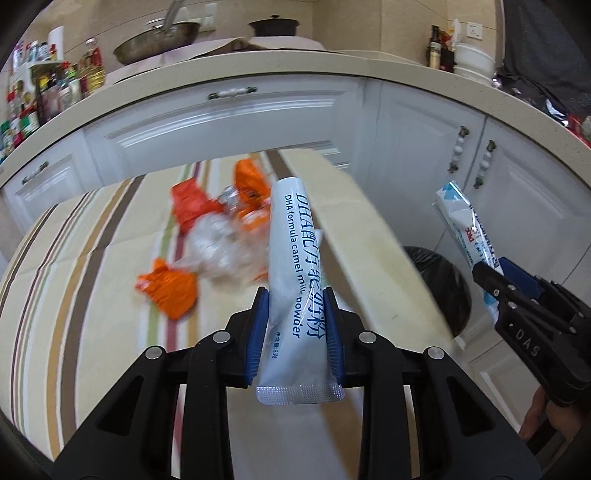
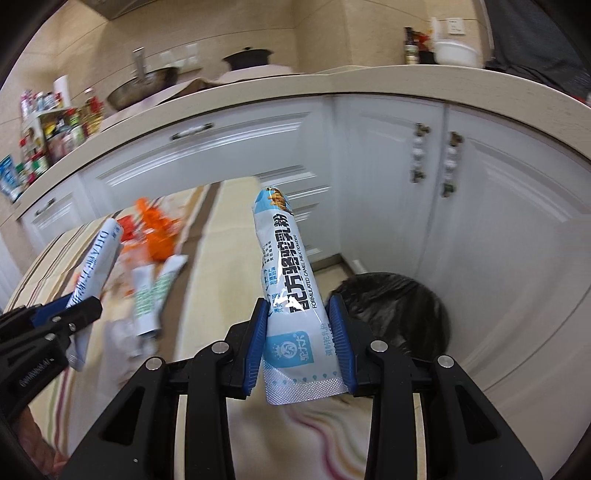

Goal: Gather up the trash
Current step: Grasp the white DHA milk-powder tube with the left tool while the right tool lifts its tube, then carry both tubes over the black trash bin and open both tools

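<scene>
My left gripper [image 1: 297, 306] is shut on a white DHA camel milk powder sachet [image 1: 291, 258] and holds it upright above the striped tablecloth [image 1: 74, 295]. My right gripper [image 2: 298, 314] is shut on a blue-and-white camel milk powder sachet [image 2: 288, 266], held near the table edge above the floor. A bin with a black liner [image 2: 399, 306] stands on the floor below the right gripper; it also shows in the left wrist view [image 1: 443, 284]. Orange wrappers [image 1: 173, 291] and crumpled clear plastic [image 1: 218, 247] lie on the table. The right gripper [image 1: 491, 273] also appears in the left wrist view.
White cabinets [image 1: 229, 133] with handles run under a beige counter [image 1: 332, 70]. A pan [image 1: 159, 37], a dark pot [image 1: 273, 27] and bottles [image 1: 40, 96] stand on the counter. More sachets [image 2: 151, 291] lie on the table. The left gripper [image 2: 85, 306] shows at the right view's left side.
</scene>
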